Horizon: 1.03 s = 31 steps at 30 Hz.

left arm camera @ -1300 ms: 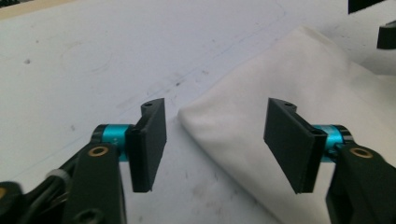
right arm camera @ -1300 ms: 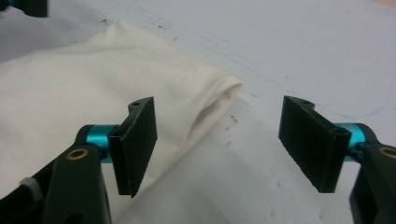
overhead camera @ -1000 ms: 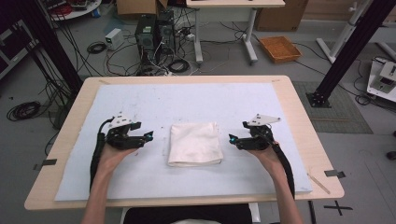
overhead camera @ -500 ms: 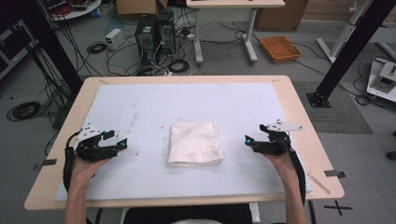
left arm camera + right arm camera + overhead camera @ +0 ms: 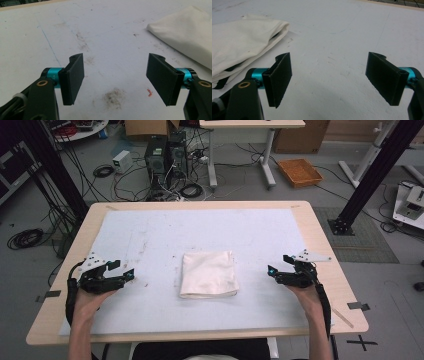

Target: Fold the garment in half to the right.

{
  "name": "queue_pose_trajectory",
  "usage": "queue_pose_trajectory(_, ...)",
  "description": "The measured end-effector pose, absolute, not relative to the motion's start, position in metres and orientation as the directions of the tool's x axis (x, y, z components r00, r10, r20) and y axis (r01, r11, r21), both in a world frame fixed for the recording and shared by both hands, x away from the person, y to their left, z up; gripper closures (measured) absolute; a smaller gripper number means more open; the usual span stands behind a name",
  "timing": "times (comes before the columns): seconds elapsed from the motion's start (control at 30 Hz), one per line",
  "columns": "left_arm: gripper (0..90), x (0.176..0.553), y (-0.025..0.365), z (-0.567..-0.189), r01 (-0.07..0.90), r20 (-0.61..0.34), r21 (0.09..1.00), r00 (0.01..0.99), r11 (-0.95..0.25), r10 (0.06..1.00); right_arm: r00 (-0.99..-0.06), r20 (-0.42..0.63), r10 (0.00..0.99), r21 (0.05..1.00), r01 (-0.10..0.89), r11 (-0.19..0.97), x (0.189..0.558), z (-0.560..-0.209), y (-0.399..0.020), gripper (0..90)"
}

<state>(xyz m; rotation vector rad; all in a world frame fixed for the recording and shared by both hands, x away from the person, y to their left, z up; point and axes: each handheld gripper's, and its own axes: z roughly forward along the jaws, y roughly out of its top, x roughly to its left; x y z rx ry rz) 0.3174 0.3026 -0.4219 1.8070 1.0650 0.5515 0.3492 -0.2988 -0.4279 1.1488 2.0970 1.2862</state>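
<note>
Cream-white folded cloth (image 5: 208, 274), smudged white table cover (image 5: 200, 230), black fingers (image 5: 74, 78) with teal joints

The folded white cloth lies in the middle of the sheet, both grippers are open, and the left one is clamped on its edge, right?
Not quite. In the left gripper view the left gripper is open over bare sheet, clear of the folded white cloth. The rest holds: right gripper open too.

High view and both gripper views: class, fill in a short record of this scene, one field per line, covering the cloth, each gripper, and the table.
cloth: white folded cloth, lying flat at the middle of the sheet
left gripper: left gripper, open, holding nothing, apart from the cloth on its left
right gripper: right gripper, open, holding nothing, apart from the cloth on its right
surface: white sheet with smudges, covering the wooden table
contact: neither gripper touches the cloth
</note>
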Motion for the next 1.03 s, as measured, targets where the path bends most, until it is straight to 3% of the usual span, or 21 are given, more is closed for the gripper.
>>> queue_pose_trajectory(1.03, 30.7, 0.3156, 0.2995, -0.4177, 0.434, -0.075, 0.881, 0.526, -0.191, 0.847, -0.585, 0.052, 0.809, 0.875, 0.417, 0.245, 0.3456, -0.4228, -0.2944, 21.1)
